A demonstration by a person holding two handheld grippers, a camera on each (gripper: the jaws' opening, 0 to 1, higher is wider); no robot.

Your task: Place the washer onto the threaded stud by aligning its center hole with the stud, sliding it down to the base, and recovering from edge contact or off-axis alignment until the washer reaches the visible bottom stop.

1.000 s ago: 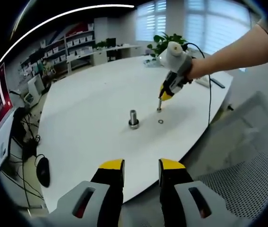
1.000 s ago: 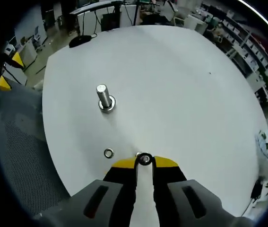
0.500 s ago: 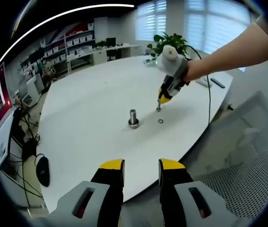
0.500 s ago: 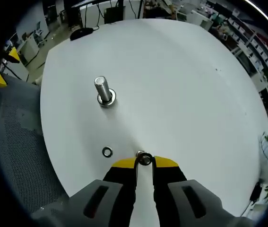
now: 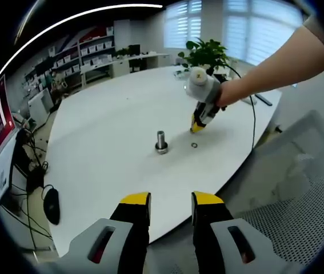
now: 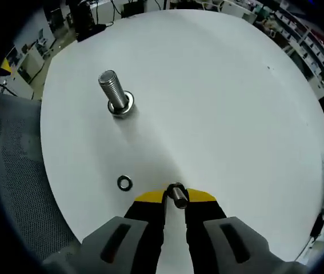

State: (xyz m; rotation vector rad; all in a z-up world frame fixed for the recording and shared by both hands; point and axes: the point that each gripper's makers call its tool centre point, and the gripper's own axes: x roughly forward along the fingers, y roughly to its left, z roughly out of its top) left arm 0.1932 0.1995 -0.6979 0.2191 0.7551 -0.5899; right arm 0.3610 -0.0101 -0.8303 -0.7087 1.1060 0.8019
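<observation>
Right gripper point(image 6: 175, 197) fingers pinching a washer point(image 6: 176, 194) above the white tabletop point(image 6: 224, 103), threaded stud point(image 6: 114, 98) upright well ahead to their left, second washer point(image 6: 124, 183) flat just left, left gripper point(image 5: 171, 206) fingers spread, holding nothing.

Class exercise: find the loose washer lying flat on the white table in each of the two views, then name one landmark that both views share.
Left gripper view: the loose washer lies right of centre, just below the right tool.
Right gripper view: it lies lower left, beside that tool's tips.
Shared landmark: the upright threaded stud, left of the washer in both.
</observation>
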